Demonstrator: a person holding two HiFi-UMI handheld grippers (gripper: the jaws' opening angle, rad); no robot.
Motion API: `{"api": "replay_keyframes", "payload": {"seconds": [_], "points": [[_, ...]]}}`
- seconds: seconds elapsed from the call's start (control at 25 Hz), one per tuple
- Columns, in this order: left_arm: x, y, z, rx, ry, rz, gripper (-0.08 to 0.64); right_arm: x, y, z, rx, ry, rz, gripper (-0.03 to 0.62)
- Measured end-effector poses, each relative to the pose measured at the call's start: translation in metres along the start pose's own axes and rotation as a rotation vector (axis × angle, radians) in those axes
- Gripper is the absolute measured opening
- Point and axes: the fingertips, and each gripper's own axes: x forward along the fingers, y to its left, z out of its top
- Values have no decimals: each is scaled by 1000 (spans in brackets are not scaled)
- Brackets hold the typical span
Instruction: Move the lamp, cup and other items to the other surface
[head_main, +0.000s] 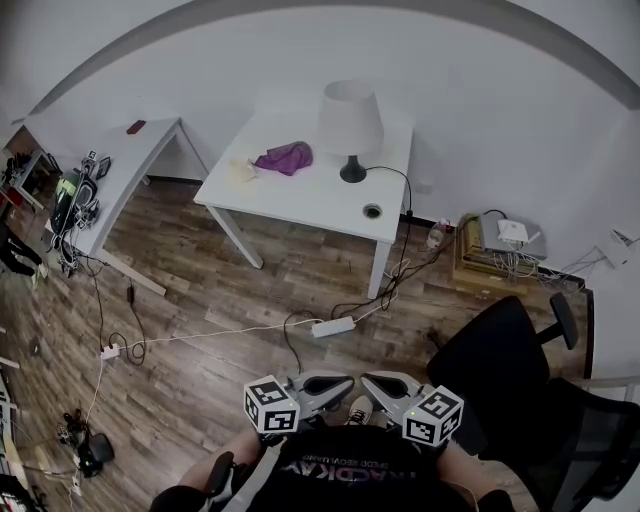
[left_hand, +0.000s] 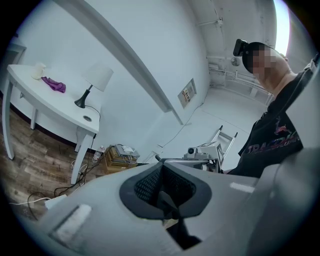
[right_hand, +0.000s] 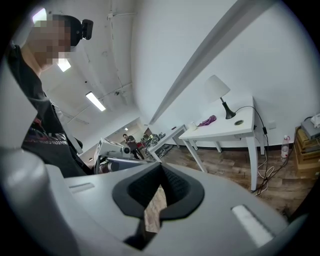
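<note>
Operator and hand-held rig: appearance only.
Black T-shirt (head_main: 340, 475) with pale block lettering across the chest; small black camera (left_hand: 240, 47) mounted at the head. Left gripper (head_main: 322, 384) and right gripper (head_main: 388, 386) alike: smooth light-grey moulded shells, rounded, each with a dark recess lined by black pads (left_hand: 147, 182) of fine mesh-like texture. Each carries a white marker cube, left (head_main: 272, 405) and right (head_main: 433, 416), printed with black square patterns. Small green light by the right cube.
</note>
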Motion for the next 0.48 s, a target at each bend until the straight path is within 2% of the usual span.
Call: {"api": "replay_keyframes", "payload": {"seconds": [0.24,0.48], "points": [[-5,-10,1,20,4,-40,3,4,5,7,8,-27,25,6],[-20,-29,7,136,42,-145,5,22,24,22,-43,-53,90,6]]}}
